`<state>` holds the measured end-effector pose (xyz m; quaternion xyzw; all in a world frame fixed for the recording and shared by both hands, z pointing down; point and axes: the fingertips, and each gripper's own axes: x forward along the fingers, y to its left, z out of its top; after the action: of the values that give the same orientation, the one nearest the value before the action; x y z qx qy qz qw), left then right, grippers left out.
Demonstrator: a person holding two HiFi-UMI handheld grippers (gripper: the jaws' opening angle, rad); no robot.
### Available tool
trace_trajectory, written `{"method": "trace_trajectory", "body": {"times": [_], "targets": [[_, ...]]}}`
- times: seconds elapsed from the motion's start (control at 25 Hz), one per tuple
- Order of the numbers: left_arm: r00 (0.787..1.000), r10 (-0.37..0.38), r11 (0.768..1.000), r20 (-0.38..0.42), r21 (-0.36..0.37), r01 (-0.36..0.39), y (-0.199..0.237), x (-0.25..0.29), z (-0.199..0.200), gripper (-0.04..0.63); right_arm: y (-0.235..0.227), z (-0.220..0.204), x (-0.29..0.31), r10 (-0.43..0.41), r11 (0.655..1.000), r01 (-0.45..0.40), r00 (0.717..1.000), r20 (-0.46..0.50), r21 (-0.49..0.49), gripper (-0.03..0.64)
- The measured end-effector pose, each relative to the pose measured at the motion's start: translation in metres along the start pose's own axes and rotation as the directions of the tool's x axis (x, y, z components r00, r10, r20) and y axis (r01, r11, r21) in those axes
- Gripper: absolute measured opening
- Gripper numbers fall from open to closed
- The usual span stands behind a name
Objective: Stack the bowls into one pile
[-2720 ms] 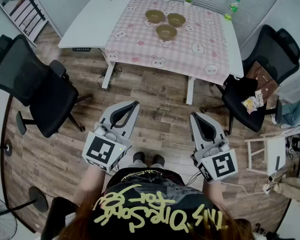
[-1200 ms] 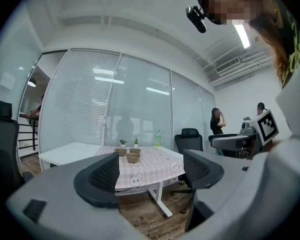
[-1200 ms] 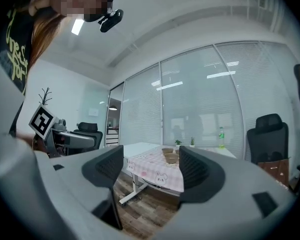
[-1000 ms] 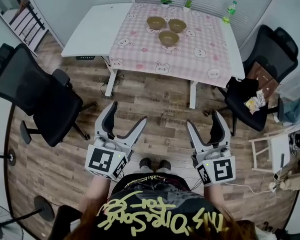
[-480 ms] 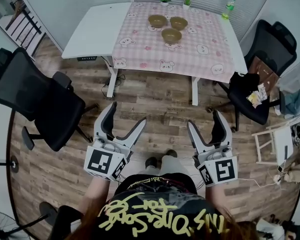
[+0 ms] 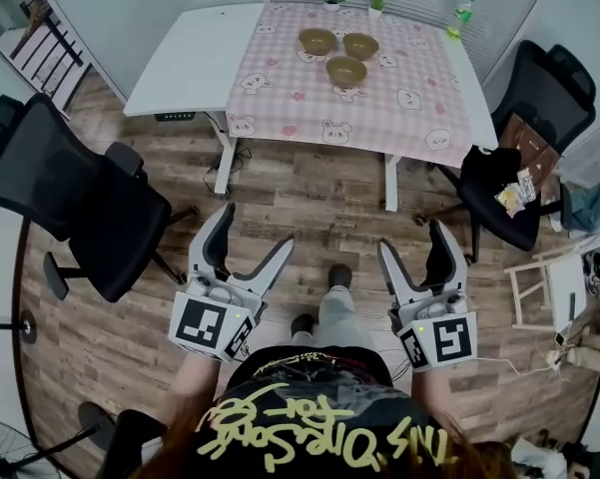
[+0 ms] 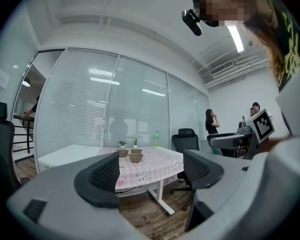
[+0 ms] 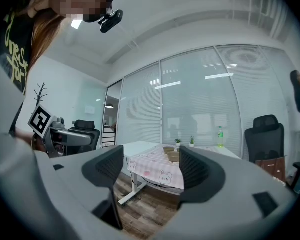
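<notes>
In the head view, your left gripper (image 6: 257, 228) and right gripper (image 6: 411, 238) hang level over the wood floor (image 6: 309, 193). Both have their jaws spread wide with nothing between them. The three brown bowls (image 6: 346, 70) sit unstacked in a tight cluster on the pink checked tablecloth (image 6: 379, 118). They lie straight ahead and well apart from both grippers, about midway between them, so neither hand looks nearer.

In the left gripper view, the pads (image 7: 102, 176) stand apart and empty. The bowls show far off through the gap, left of centre.

In the right gripper view, the jaws are again wide and empty, with the bowls distant and right of centre. You'll likely need to close in on the table first.
</notes>
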<state>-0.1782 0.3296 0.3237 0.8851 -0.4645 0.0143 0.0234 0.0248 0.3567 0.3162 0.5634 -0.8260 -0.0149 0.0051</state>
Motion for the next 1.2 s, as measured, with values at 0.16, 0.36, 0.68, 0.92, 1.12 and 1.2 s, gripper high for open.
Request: {"method": "trace_trajectory", "body": {"times": [0.16,0.36,0.68,0.92,1.12,1.2], "targets": [[1.000,0.017,1.000,0.009,0.004,-0.017,0.008,0.012,0.003,0.396,-0.007,0.000,0.013,0.021,1.000,-0.021,1.000,-0.001,-0.017,0.328],[0.999,0.032,0.999,0.004,0.008,-0.032,0.017,0.037,0.003,0.390,-0.026,0.000,0.039,0.031,0.999,-0.031,0.999,0.015,-0.018,0.328],[0.998,0.057,0.998,0.019,0.020,-0.058,0.036,0.105,0.009,0.390,-0.072,0.000,0.094,0.055,0.998,-0.054,0.998,0.020,-0.018,0.328],[0.997,0.066,0.998,0.043,0.020,-0.067,0.046,0.168,0.022,0.390,-0.119,0.005,0.139,0.069,0.997,-0.068,0.997,0.020,-0.033,0.328],[0.996,0.075,0.997,0.048,0.018,-0.076,0.049,0.211,0.031,0.390,-0.152,0.008,0.171,0.092,0.995,-0.091,0.996,0.018,-0.036,0.328],[0.995,0.088,0.996,0.057,0.021,-0.089,0.050,0.223,0.034,0.390,-0.162,0.008,0.182,0.106,0.994,-0.105,0.994,0.020,-0.032,0.328]]}}
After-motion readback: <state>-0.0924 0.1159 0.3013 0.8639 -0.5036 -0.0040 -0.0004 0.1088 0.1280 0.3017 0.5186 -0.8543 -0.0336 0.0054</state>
